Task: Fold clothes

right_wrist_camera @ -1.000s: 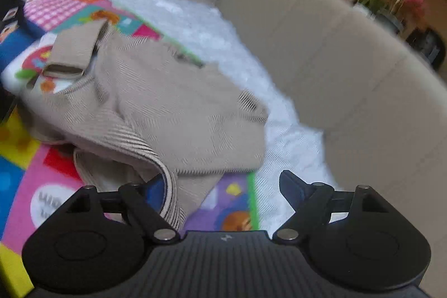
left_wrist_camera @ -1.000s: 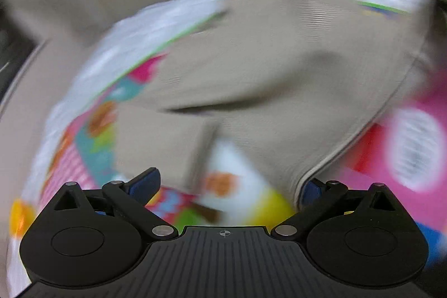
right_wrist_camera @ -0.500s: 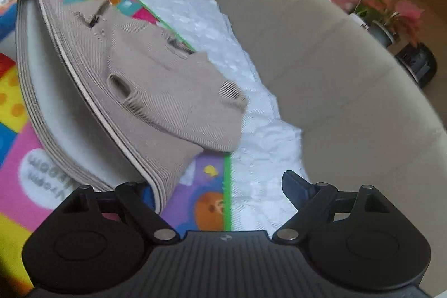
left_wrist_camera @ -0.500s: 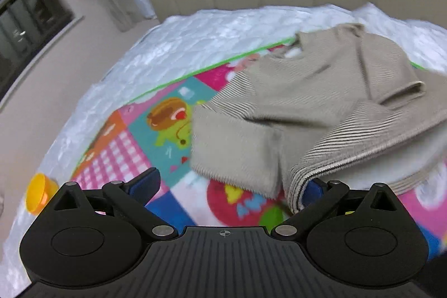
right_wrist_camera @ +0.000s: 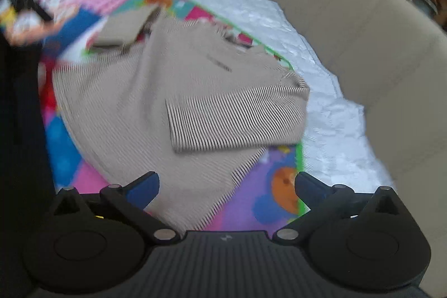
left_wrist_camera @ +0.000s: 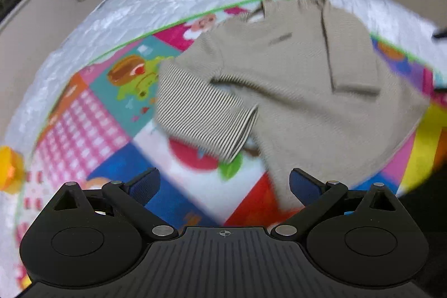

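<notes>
Both wrist views, looking down on a beige knit sweater lying on a bright patchwork play mat over a white quilted cover. In the left wrist view the sweater fills the centre and right of the frame, one ribbed sleeve folded across toward lower centre. In the right wrist view the other ribbed sleeve lies across the body at mid-frame, the hem running down to the lower left.

My left gripper stands spread, nothing between its fingers. My right gripper is likewise spread; its jaws have just been opening, and the hem edge lies below them, not pinched.

I judge the knit soft, light and limp: it should drape and sag wherever unsupported and stretch if pulled by one point. I would take it at two matched points, at the hem corners or shoulder seams, pinching both layers, never a sleeve alone. The ribbing should give the pads purchase.
</notes>
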A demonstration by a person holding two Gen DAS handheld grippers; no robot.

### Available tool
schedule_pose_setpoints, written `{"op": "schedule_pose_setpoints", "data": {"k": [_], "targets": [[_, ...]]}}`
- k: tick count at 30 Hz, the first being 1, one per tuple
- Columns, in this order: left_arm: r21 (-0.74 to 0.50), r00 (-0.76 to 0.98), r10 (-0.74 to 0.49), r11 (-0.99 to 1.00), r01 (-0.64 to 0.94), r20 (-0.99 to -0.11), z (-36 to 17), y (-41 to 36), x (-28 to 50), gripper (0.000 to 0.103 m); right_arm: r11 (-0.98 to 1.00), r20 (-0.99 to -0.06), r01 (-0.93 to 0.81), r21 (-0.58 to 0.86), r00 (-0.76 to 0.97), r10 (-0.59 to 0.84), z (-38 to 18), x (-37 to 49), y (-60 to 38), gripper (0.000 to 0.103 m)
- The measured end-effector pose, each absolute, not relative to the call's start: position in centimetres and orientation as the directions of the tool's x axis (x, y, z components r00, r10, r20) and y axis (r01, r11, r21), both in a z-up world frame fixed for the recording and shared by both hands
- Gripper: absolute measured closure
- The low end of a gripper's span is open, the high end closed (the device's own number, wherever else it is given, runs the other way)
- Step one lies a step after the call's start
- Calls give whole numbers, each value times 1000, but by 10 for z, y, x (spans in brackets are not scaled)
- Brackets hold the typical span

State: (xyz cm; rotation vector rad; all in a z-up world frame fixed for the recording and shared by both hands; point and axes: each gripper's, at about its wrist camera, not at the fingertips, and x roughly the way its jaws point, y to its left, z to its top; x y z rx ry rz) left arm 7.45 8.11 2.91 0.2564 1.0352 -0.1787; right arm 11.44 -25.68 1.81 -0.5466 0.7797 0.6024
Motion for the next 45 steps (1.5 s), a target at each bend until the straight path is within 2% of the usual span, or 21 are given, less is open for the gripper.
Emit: {"op": "schedule_pose_setpoints", "data": {"k": [4, 7, 10, 13, 15, 19, 21, 23, 26, 28, 29, 31, 35, 38, 42, 45], "targets": [[-8, 540, -139, 971, 238, -830, 18, 57, 114, 2, 771, -766, -637, -8, 500, 405, 11, 149, -234, 0], [-158, 565, -217, 976, 152, -796, -2, 41, 150, 2, 808, -736, -575, 131, 489, 468, -16, 183, -217, 0], [-255, 595, -228, 966, 41, -771, -25, 33, 182, 2, 843, -752, -465, 272, 444, 487, -56, 214, -206, 0], [-266, 571, -218, 964, 0, -791, -46, 35, 195, 2, 865, -796, -424, 268, 408, 446, -87, 223, -200, 0], [-255, 548, -212, 967, -2, -809, -58, 42, 198, 2, 864, -804, -449, 229, 414, 428, -90, 219, -196, 0], [-278, 547, -173, 954, -114, -819, -67, 70, 202, 2, 848, -846, -518, 115, 396, 357, -86, 215, -180, 0], [-273, 567, -139, 949, -158, -812, -62, 82, 202, 2, 824, -812, -566, -6, 484, 327, -75, 197, -174, 9], [-233, 593, -83, 955, -181, -801, -56, 88, 198, 2, 781, -765, -609, -140, 567, 305, -67, 179, -169, 13], [-223, 614, -46, 951, -215, -788, -50, 96, 196, 2, 717, -788, -668, -199, 544, 288, -71, 162, -160, 28], [-245, 610, -63, 944, -220, -790, -50, 97, 196, 2, 686, -794, -683, -250, 550, 258, -81, 157, -154, 51], [-248, 611, -67, 944, -216, -789, -49, 97, 196, 2, 669, -797, -690, -275, 553, 243, -86, 155, -150, 56], [-242, 620, -58, 946, -217, -783, -46, 99, 195, 2, 690, -795, -667, -283, 565, 221, -81, 162, -151, 89], [-267, 640, -52, 932, -245, -766, -39, 111, 192, 2, 762, -751, -538, -359, 652, 106, -41, 198, -177, 92], [-301, 654, -59, 916, -264, -755, -34, 123, 191, 1, 845, -673, -395, -360, 737, 57, 19, 234, -202, 93], [-333, 673, -46, 892, -305, -739, -27, 143, 191, 1, 918, -536, -280, -281, 839, 91, 111, 264, -200, 93], [-343, 689, -1, 868, -359, -724, -21, 165, 190, 1, 939, -495, -286, -193, 854, 158, 151, 272, -181, 93]]}}
